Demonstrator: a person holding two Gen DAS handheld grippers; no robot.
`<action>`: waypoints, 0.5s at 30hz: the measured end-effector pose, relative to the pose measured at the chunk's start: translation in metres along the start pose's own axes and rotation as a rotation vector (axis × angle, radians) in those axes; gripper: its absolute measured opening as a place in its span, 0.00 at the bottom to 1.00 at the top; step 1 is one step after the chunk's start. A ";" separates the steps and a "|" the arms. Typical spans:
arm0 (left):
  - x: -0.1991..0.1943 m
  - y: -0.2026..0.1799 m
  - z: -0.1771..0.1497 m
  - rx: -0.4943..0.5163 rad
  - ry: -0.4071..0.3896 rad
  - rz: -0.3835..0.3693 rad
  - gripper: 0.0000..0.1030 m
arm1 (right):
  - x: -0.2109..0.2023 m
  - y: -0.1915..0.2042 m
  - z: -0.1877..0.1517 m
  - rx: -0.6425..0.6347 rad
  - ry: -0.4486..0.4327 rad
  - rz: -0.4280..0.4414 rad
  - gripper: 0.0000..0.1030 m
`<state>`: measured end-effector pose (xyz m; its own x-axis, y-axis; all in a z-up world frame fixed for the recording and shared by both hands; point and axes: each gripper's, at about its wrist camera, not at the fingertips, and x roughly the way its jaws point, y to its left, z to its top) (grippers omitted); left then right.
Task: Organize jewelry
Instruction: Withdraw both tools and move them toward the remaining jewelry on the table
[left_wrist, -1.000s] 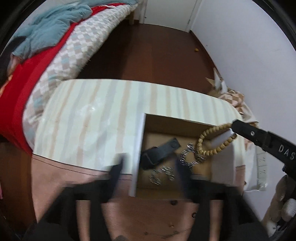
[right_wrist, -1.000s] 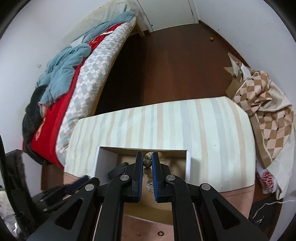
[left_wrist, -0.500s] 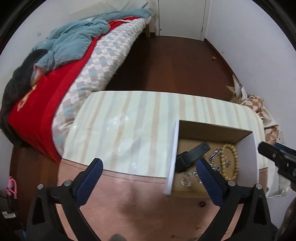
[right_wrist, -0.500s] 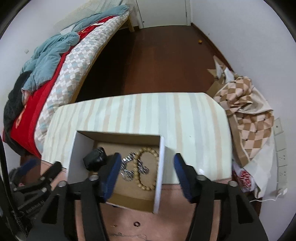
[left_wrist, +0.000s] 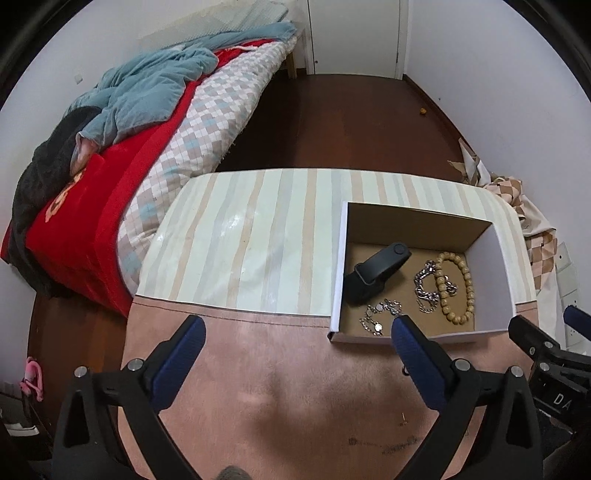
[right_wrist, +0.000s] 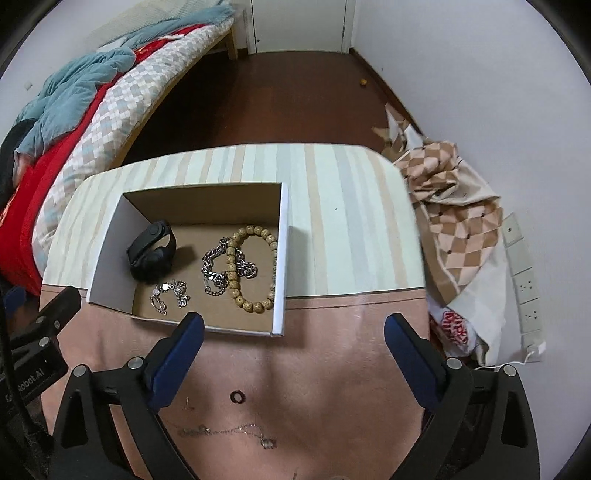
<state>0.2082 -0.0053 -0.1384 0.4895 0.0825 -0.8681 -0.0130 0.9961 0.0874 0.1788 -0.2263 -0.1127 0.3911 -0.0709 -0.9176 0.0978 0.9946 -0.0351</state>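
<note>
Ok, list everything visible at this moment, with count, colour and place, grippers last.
box: one, white outside, brown inside, on the table
watch: one, black, box's left part
bead bracelet: one, tan, box's right part, over the chunky chain
chunky chain: one, silver, box middle
fine chain: one, silver, box's near side
ring: one, dark, on the pink tabletop near the grippers
necklace: one, thin, silver, on the pink tabletop
table: one, striped pale far part, pink near part
bed: one, red, checked and blue bedding, left
cloth pile: one, tan checked, right by the wall
left gripper: black, blue pads, open, empty
right gripper: same, just opened, empty
</note>
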 end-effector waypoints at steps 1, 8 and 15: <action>-0.005 0.000 -0.001 0.002 -0.010 0.000 1.00 | -0.005 -0.001 0.000 0.003 -0.010 -0.002 0.96; -0.042 0.002 -0.010 0.009 -0.056 -0.022 1.00 | -0.050 -0.005 -0.009 0.030 -0.100 -0.021 0.96; -0.085 0.000 -0.021 0.016 -0.115 -0.054 1.00 | -0.096 -0.008 -0.023 0.030 -0.187 -0.035 0.96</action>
<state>0.1479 -0.0120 -0.0750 0.5860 0.0239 -0.8100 0.0296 0.9983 0.0509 0.1190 -0.2252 -0.0334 0.5496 -0.1215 -0.8265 0.1409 0.9887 -0.0516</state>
